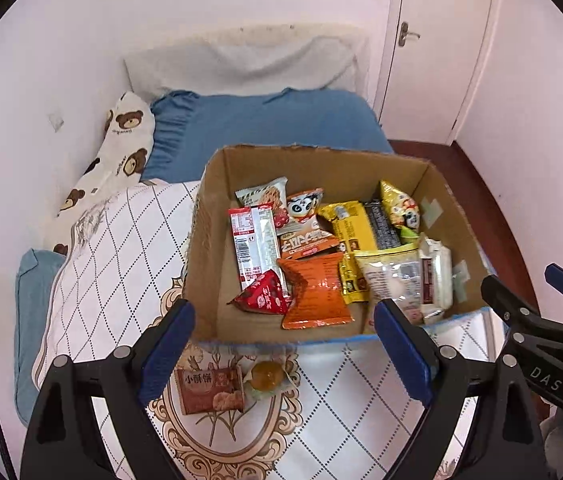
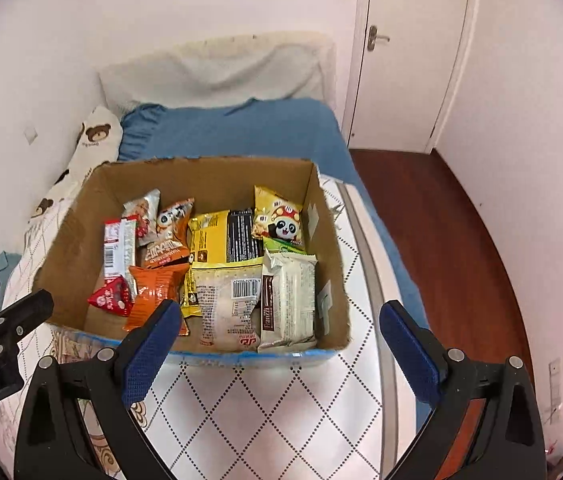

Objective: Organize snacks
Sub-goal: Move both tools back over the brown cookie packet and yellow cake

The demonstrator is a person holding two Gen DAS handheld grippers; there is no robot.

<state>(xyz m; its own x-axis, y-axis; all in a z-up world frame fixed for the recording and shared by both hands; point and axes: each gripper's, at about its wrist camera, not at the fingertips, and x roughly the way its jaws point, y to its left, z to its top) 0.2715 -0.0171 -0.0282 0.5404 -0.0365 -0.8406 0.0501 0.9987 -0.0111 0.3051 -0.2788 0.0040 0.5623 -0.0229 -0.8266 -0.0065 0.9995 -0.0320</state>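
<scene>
A bed (image 1: 265, 120) with a blue sheet fills the centre of both views; a diamond-patterned quilt (image 2: 281, 412) covers its near part. On the quilt stands an open cardboard box (image 1: 217, 248), its long axis running left to right across the frame. Snack packets (image 2: 217, 264) lie inside it, most with their long axes running from the near wall toward the far wall. The left wrist view alone shows two items outside the box at lower centre: a brown biscuit packet (image 1: 209, 390) and, just beside it, a small wrapped round snack (image 1: 267, 376). The left gripper (image 1: 281, 354) and right gripper (image 2: 281, 354) each have their jaws wide apart, holding nothing.
</scene>
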